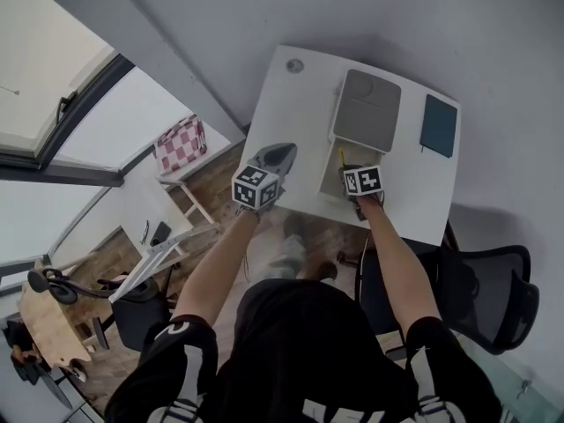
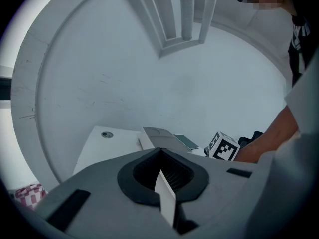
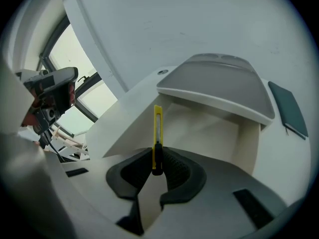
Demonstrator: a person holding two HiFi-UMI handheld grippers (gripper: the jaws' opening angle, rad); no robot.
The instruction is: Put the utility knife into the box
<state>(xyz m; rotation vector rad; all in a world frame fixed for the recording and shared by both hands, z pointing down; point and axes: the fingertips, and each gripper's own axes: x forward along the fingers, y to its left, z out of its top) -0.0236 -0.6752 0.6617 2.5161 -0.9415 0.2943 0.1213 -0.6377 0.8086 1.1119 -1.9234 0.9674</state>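
Clamping yellow utility knife (image 3: pixel 157 128) in right gripper (image 3: pixel 157 167), tip pointing far, over open box (image 3: pixel 212 133); holding left gripper (image 2: pixel 162 176) closed, empty, at table's (image 1: pixel 280 104) near-left edge.

My right tool (image 3: pixel 158 167) grips the knife (image 3: pixel 157 131) over the box (image 1: pixel 328 181), near its left wall. The lid (image 1: pixel 366 110) stands open behind. A notebook (image 1: pixel 438 125) lies right of the box on the worktop (image 1: pixel 282 104). My left tool (image 2: pixel 164 177) hangs left of the box.
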